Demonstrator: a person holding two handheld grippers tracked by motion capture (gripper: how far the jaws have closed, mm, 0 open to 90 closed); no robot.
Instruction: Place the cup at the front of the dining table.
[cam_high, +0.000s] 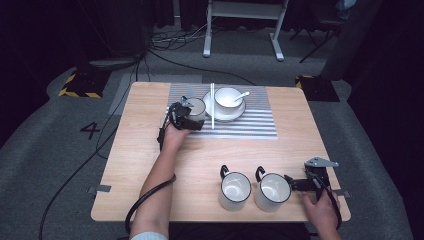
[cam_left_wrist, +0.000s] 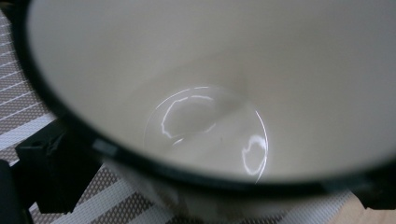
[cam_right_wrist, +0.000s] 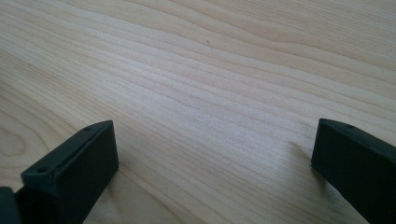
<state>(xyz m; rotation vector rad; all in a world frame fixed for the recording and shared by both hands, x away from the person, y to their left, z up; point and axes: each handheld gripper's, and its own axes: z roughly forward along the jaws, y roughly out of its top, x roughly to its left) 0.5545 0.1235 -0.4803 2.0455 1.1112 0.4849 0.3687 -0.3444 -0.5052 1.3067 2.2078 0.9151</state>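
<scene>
On the striped mat (cam_high: 250, 125), the left gripper (cam_high: 186, 116) clamps a white cup (cam_high: 196, 107) just left of the chopsticks (cam_high: 212, 106) and bowl (cam_high: 228, 98). Nearer the table's (cam_high: 150, 165) front edge stand two mugs (cam_high: 235, 190), well apart from the mat. The right gripper (cam_high: 300, 184), jaws apart and holding nothing, rests beside the right mug (cam_high: 272, 191).

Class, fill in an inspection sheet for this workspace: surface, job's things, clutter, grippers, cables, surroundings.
Surface: wooden table with a striped placemat at its far side.
Job's things: white mug on the placemat; two black-rimmed mugs upright near the front edge; bowl with spoon on a saucer; chopsticks beside it.
Clutter: nothing seen.
Grippers: left gripper around the placemat mug, closure unclear; right gripper open, jaws on bare wood.
Cables: black cables on the floor.
Surroundings: grey carpet, white desk frame.
</scene>
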